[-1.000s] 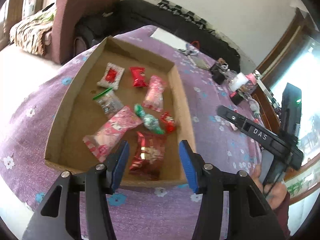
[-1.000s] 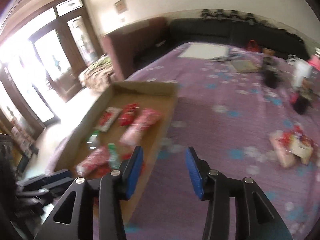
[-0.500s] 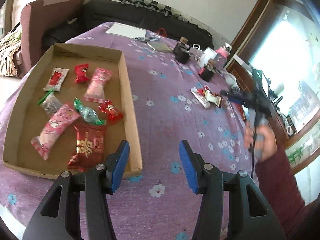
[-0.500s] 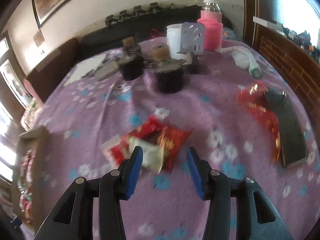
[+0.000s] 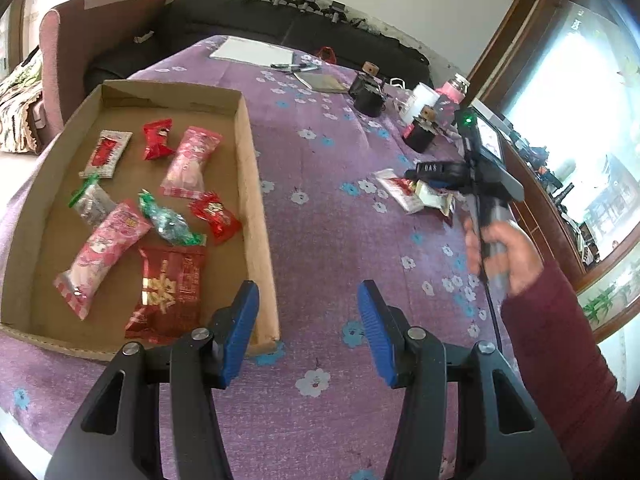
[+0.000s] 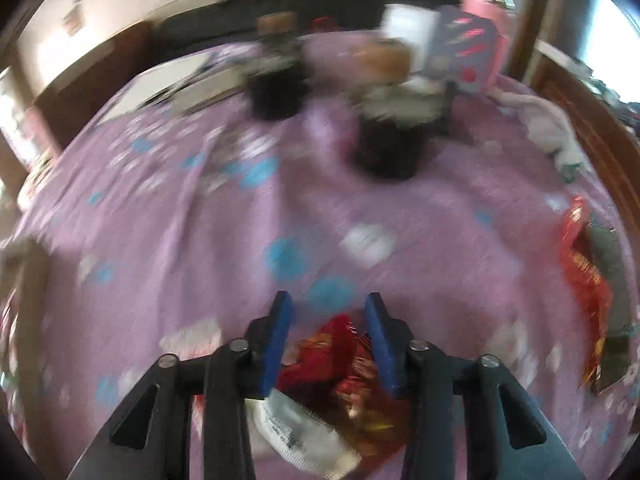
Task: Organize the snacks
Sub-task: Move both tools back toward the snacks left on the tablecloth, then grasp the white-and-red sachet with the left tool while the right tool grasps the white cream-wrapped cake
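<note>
The left gripper (image 5: pixel 306 328) hangs with fingers spread wide and nothing between them, over the purple flowered cloth of the counter (image 5: pixel 332 216), just beside the near corner of the cardboard tray (image 5: pixel 256 200); the right gripper (image 6: pixel 326 344) has its fingers partly apart, straddling a small heap of snack packets (image 6: pixel 340 364), though blur hides any contact; the right hand (image 5: pixel 504 256) grips its handle upright; eight wrapped snacks lie in the tray; black jars (image 5: pixel 368 98) stand beyond.
</note>
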The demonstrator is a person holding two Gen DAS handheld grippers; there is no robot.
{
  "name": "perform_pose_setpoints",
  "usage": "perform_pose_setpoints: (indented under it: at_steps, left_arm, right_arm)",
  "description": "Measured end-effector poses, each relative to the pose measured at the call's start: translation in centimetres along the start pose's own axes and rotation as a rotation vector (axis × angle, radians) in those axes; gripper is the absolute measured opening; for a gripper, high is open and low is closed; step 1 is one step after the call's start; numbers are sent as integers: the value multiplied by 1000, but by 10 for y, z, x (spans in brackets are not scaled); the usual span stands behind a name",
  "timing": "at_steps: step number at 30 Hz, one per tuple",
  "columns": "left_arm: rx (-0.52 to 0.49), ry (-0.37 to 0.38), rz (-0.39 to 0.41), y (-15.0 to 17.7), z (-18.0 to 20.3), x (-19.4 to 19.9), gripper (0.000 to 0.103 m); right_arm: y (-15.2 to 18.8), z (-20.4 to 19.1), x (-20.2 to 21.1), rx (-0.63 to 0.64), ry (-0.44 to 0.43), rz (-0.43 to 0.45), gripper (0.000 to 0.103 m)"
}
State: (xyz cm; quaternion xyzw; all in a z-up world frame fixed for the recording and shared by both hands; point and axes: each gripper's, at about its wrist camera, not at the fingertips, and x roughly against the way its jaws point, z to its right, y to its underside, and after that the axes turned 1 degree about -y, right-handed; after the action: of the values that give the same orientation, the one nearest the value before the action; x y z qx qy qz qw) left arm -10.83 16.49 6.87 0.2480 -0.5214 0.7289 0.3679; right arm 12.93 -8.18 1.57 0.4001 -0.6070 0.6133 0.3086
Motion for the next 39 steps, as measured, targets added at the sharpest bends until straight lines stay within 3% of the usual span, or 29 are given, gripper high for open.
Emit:
perform_pose_setpoints:
  at_steps: [3, 5, 7, 10, 13, 16, 20, 25, 26, 29, 36, 39]
  left_arm:
    - [-25, 16, -9, 3, 7, -3, 50]
    - [-38, 24, -10, 5, 10, -3, 50]
    - [-43, 27, -14, 7, 13, -4, 50]
    - [-48, 39, -23, 9, 17, -5, 50]
    - [-58, 39, -31, 11, 22, -6, 50]
    - [-49, 45, -44, 12, 25, -8, 50]
    - [-51, 30, -58, 12, 31, -12, 50]
    - [-59, -3, -39, -3, 37, -7, 50]
    - [-63, -16, -30, -7, 39, -7, 50]
    - [-55, -63, -19, -27, 45, -16, 50]
    - [-71, -90, -106, -64, 74, -84, 50]
    - [-70, -52, -161, -77, 85, -121, 50]
  right_arm:
    - [35, -17, 24, 95, -122, -30, 40]
    - [54, -17, 49, 121, -191, 0, 40]
    - [65, -2, 76, 82, -164, 89, 44]
    - [75, 25, 100, 11, -124, 177, 58]
    - [87, 38, 103, -12, -162, 164, 58]
    - [97, 27, 99, 63, -213, 157, 58]
    - [110, -6, 88, 212, -197, 138, 57]
    - [118, -21, 65, 258, -201, 111, 56]
    - [120, -21, 64, 266, -188, 124, 54]
    - [122, -16, 65, 246, -161, 131, 28]
    - [120, 10, 68, 149, -142, 134, 26]
    - [120, 8, 67, 156, -135, 134, 26]
